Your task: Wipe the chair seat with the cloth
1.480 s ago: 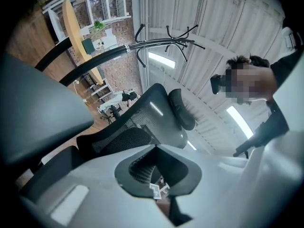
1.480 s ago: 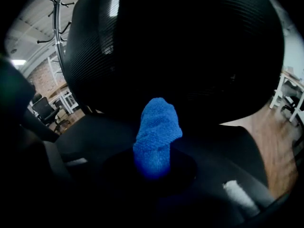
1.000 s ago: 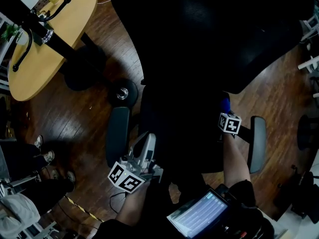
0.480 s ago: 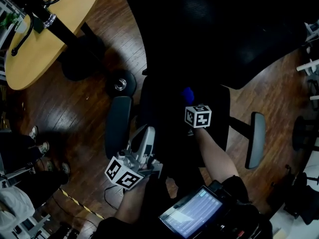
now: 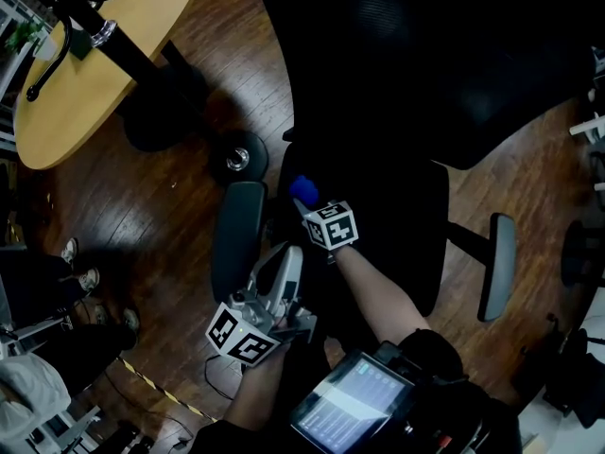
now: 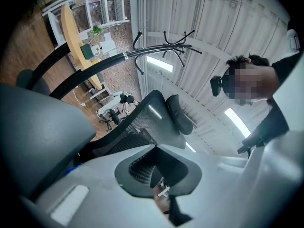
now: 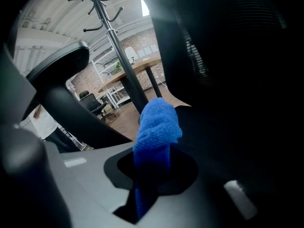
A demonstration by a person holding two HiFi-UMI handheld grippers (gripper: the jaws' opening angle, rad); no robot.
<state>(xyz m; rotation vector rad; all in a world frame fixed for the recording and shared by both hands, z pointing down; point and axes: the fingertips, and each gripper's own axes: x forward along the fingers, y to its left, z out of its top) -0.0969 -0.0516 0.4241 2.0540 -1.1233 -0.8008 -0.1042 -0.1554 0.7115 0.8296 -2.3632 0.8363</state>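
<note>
A black office chair fills the head view, its dark seat (image 5: 397, 225) at the middle. My right gripper (image 5: 315, 206) is shut on a bunched blue cloth (image 5: 302, 189) and holds it at the seat's left edge, close to the left armrest (image 5: 236, 239). In the right gripper view the cloth (image 7: 156, 122) sticks up out of the closed jaws (image 7: 154, 170) against the black seat. My left gripper (image 5: 284, 272) hangs low beside the left armrest, off the seat, jaws together with nothing in them. The left gripper view looks up at the chair's backrest (image 6: 152, 118).
A round wooden table (image 5: 104, 64) stands at the upper left with a black coat stand (image 5: 95, 36) over it. The chair's base (image 5: 236, 159) sits on the wood floor. The right armrest (image 5: 498, 263) juts out on the right. A tablet (image 5: 354, 405) is at my waist.
My right gripper has swept the blue cloth across the seat from its right side to its left edge. The left gripper has stayed near the left armrest.
</note>
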